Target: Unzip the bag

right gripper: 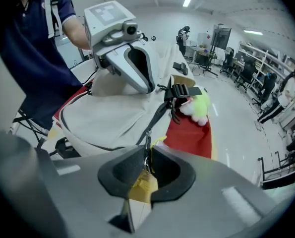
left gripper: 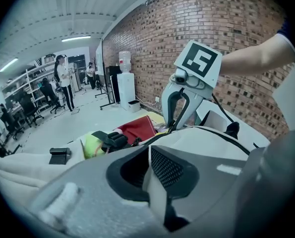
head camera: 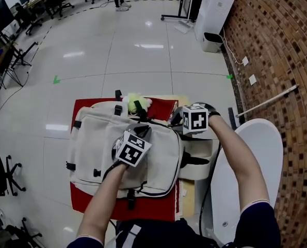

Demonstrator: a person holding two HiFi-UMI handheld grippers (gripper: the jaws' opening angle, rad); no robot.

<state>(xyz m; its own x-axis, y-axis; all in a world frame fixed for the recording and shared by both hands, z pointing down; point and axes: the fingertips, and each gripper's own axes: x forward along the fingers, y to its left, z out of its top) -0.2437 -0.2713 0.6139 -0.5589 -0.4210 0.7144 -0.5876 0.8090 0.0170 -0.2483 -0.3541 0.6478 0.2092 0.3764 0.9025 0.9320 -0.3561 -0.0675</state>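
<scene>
A cream backpack (head camera: 96,138) lies flat on a red cloth (head camera: 86,200). My left gripper (head camera: 143,133) rests on the middle of the bag's top; in the left gripper view its jaws (left gripper: 149,177) are shut on a fold of the cream fabric (left gripper: 154,187). My right gripper (head camera: 177,121) is at the bag's right far corner. In the right gripper view its jaws (right gripper: 147,162) pinch the metal zip pull (right gripper: 146,150), with a yellow tag (right gripper: 142,185) hanging below. The dark zip line (right gripper: 157,115) runs from there towards a black buckle (right gripper: 179,90).
A yellow-green plush toy (head camera: 135,101) lies at the bag's far edge. A white rounded tabletop (head camera: 256,154) stands close on the right, by a brick wall (head camera: 277,45). A white appliance (head camera: 213,12) stands further off, and office chairs (head camera: 3,174) line the left.
</scene>
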